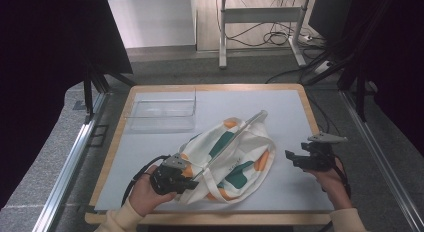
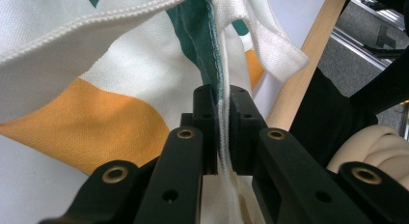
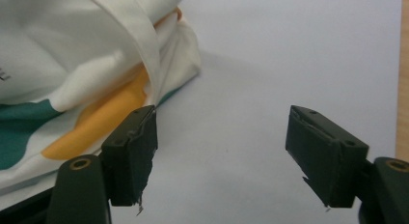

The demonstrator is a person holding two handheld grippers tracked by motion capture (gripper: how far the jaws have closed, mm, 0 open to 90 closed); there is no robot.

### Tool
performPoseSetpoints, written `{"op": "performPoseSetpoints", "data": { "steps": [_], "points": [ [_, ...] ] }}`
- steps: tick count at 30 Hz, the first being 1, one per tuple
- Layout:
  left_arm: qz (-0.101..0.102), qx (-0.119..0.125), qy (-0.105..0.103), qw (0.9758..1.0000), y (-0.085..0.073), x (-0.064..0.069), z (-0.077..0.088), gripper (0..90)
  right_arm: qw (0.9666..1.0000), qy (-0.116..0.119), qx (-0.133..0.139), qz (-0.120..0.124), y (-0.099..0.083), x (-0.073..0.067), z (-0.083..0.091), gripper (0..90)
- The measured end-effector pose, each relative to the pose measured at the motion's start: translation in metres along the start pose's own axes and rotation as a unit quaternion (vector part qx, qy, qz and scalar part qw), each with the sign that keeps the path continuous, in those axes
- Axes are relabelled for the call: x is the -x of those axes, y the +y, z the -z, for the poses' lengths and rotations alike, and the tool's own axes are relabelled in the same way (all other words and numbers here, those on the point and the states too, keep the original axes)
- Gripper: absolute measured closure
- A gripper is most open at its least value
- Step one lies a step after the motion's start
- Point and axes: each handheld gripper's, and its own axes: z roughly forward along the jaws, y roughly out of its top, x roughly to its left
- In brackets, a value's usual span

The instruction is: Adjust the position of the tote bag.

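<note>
Step in hand, I'd say: getting hold of the tote bag (image 1: 231, 159), which lies crumpled on the worktop (image 1: 150, 157) near the front edge, approx. centre. Left hand-held gripper (image 1: 192, 183) is clenched on the bag's stitched cloth edge (image 2: 223, 122); right hand-held gripper (image 1: 290, 157) hangs released just beside the bag's right side, nothing between its jaws. Next move prob. needs the right one to pinch the near rim w/o snagging the strap (image 1: 239, 129). Bag: coarse woven canvas, cream w/ green & orange blobs, limp. Clear plastic box (image 1: 162, 112) sits at back left.
</note>
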Motion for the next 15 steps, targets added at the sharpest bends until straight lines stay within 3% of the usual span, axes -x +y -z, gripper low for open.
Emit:
{"op": "performPoseSetpoints", "data": {
  "steps": [8, 12, 15],
  "points": [
    [-0.001, 0.002, -0.003, 1.0000, -0.001, -0.002, 0.001, 84.8, 0.9987, 0.027, 0.003, 0.043, 0.022, -0.002, 0.004, 31.7],
    [-0.001, 0.003, -0.004, 1.0000, -0.001, -0.002, 0.001, 84.7, 0.9977, 0.033, 0.015, 0.057, 0.040, -0.003, -0.004, 32.0],
    [0.001, 0.003, -0.005, 1.0000, -0.001, -0.002, 0.001, 84.5, 0.9970, 0.037, 0.006, 0.068, 0.050, -0.003, -0.013, 32.9]
  ]
}}
